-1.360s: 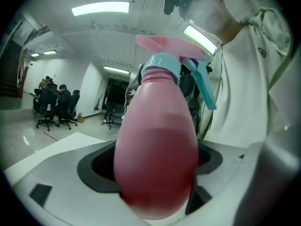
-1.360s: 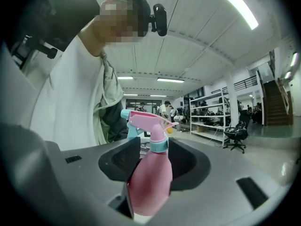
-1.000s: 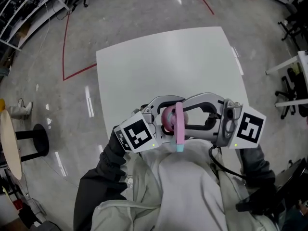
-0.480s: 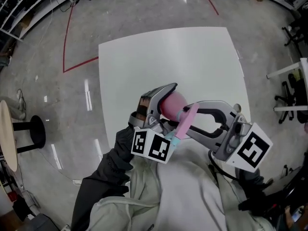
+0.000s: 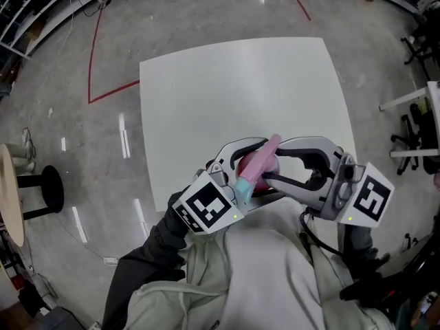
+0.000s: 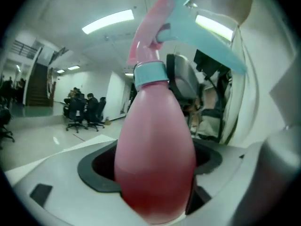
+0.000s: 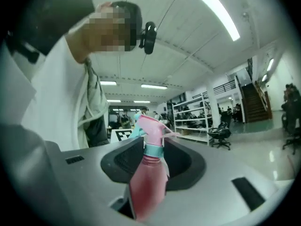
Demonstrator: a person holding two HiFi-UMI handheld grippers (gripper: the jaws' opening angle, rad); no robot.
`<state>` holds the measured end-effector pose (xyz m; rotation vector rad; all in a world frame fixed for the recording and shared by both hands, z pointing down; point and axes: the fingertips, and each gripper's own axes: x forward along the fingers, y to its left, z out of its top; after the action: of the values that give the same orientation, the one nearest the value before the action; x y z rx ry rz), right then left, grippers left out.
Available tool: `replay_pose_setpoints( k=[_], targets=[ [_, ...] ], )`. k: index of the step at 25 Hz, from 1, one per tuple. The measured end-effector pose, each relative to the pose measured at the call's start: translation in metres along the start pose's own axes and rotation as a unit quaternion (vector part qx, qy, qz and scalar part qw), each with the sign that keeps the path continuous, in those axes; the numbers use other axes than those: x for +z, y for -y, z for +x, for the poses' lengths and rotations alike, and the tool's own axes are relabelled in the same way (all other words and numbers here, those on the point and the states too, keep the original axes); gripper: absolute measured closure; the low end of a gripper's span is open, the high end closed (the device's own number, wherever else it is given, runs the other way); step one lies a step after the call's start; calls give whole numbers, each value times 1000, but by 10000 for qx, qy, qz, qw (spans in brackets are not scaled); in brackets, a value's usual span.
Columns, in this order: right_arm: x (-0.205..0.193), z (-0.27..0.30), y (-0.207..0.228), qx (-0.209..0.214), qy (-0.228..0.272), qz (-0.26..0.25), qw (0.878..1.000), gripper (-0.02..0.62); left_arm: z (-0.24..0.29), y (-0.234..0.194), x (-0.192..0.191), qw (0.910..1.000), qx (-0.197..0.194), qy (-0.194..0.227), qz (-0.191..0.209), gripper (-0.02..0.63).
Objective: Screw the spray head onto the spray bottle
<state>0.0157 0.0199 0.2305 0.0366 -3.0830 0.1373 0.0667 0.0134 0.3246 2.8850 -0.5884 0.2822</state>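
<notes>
**Q:** what's your grip like at this point, and what would bite you?

**Me:** nearest first; my left gripper point(image 6: 153, 175) is clamped on the fat lower body of the pink spray bottle point(image 6: 155, 140); my right gripper point(image 7: 153, 157) is closed at the teal collar point(image 7: 153, 150) of the spray head point(image 6: 157, 29). The whole thing hangs in the air close to the operator's chest, just above the near edge of the white worktop point(image 5: 206, 95).

My worries: the body looks smooth and tapered, so I reckon it could spin or slide in the left jaws when I twist; if the head sits crooked, the thread may cross and jam; the long teal trigger point(image 6: 209, 29) might knock the other gripper on a turn. Lose either grip and it probably drops.

**Q:** any label to read?

**Me:** none I can make out on the bottle; only the black-and-white square markers on the gripper cubes point(image 5: 205, 208). Beyond that there's grey floor with a red tape line point(image 5: 96, 60).
</notes>
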Motion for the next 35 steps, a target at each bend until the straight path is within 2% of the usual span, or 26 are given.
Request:
replay_pose_setpoints(
  k=[2, 4, 6, 7, 9, 11, 14, 16, 18, 20, 21, 24, 26, 27, 28, 30, 33, 35],
  targets=[
    [9, -2, -7, 463, 438, 172, 9978, 477, -10, 16, 5, 9978, -576, 243, -199, 170],
    [18, -2, -12, 750, 694, 173, 9946, 476, -23, 20, 13, 9937, -862, 550, -456, 170],
    [26, -1, -12, 716, 782, 25, 9944, 477, -34, 17, 21, 9903, -961, 742, -673, 170],
    [29, 0, -10, 594, 776, -81, 9952, 477, -37, 16, 22, 9906, -993, 699, -635, 170],
    [33, 0, -2, 336, 800, -158, 9961, 477, -39, 17, 19, 9933, -1033, 436, -280, 170],
    [34, -2, 0, 415, 892, 18, 9951, 477, -34, 20, 16, 9947, -1002, 201, 95, 170],
    [31, -8, -16, 915, 988, 187, 9907, 477, -23, 27, 13, 9950, -840, -51, 535, 170],
    [32, -11, -26, 1262, 1047, 288, 9860, 477, -24, 30, 12, 9936, -847, -136, 738, 170],
    [37, -7, -26, 1425, 992, 266, 9845, 476, -27, 26, 13, 9927, -826, -222, 855, 170],
    [36, 3, -28, 1389, 673, -15, 9880, 467, -27, 20, 7, 9924, -590, -412, 996, 170],
    [32, 8, -31, 1307, 476, -201, 9901, 444, -25, 17, 2, 9919, -402, -541, 1080, 170],
    [22, 19, -34, 810, 155, -639, 9945, 422, -15, 12, -8, 9860, 51, -918, 1388, 170],
    [23, 17, -27, 586, 204, -700, 9956, 431, -7, 11, -5, 9880, 36, -852, 1286, 170],
    [25, 13, -23, 572, 301, -664, 9957, 468, -5, 11, 0, 9912, -29, -709, 1119, 170],
    [27, 10, -20, 592, 435, -611, 9954, 472, -5, 9, 5, 9940, -95, -544, 939, 170],
    [31, 4, -15, 727, 745, -480, 9934, 475, -7, 9, 14, 9973, -252, -228, 646, 170],
    [36, 0, -17, 1070, 1120, -297, 9875, 476, -5, 17, 21, 9976, -588, 113, 338, 170],
    [36, 4, -17, 1089, 995, -309, 9886, 477, 1, 17, 18, 9979, -593, 84, 266, 170]
  ],
)
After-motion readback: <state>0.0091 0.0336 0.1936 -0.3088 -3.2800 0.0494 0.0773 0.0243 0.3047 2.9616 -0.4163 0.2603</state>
